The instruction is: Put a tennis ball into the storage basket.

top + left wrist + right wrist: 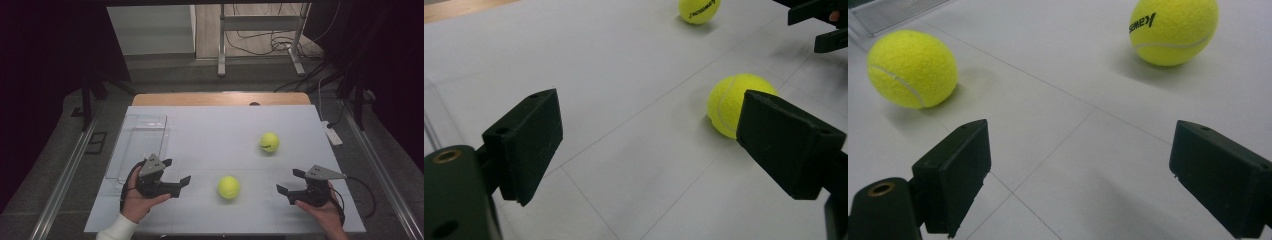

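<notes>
**Insp. A:** L gripper (177, 172) is hovering low over the table (225, 125), jaws standing apart, nothing btwn them. R gripper (289, 181) is doing the same, jaws wide, empty. Judging the step in hand: L is lining up on the near ball (229, 187).

**Insp. B:** Advice for that step?

**Insp. A:** Ball is sitting loose and is likely to roll if one pad is nudging it first. Rec. keeping jaws fully spread, centring the ball btwn the pads, then closing evenly across its widest part. Approach level w/ the table, not from above at a slant.

**Insp. B:** Where is it lying rel. to the tool?

**Insp. A:** In the high view, near ball is sitting at approx 3 to 4 o'clock of the L gripper, near but apart. In the left gripper view the ball (729, 102) is showing partly behind the right-hand jaw, so it is off-centre. Far ball (269, 142) is lying at approx 11 o'clock of the R gripper, well apart. Clear tray (142, 142) is resting at 12 o'clock of the L gripper.
</notes>
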Motion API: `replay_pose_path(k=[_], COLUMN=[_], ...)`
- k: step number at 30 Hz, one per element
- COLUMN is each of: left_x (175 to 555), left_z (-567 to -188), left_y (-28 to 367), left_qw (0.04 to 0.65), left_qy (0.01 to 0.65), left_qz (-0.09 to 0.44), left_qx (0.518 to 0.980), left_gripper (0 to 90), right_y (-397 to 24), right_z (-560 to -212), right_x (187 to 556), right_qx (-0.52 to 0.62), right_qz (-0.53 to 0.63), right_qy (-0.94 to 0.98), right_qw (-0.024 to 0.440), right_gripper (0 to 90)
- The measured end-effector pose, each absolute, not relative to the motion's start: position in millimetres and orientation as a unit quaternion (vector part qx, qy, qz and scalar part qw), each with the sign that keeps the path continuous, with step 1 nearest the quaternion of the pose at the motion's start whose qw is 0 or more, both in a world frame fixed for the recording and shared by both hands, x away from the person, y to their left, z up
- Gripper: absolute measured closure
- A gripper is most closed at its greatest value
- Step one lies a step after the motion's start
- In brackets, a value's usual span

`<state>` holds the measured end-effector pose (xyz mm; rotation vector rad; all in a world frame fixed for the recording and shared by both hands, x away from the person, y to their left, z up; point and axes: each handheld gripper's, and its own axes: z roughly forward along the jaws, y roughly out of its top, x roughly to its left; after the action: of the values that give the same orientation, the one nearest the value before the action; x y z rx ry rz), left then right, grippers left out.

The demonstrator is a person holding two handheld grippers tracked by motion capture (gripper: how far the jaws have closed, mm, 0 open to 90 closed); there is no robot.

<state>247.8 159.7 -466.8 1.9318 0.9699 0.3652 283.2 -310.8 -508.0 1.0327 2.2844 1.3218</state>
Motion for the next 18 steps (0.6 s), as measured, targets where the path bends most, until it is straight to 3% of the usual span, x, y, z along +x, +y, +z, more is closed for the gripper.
replay_pose_path(k=[18], left_x=[259.2], left_z=[-465.4], left_y=[141.0], left_qw=[0.455], left_qy=[0.381], left_qz=[0.127], left_qx=[0.795], left_gripper=[12.3], right_y=[-308.5], right_z=[-508.1], right_x=[285.1], right_qx=[0.356], right_qz=[0.462], right_qy=[0.797], right_qw=[0.157], right_gripper=[10.8])
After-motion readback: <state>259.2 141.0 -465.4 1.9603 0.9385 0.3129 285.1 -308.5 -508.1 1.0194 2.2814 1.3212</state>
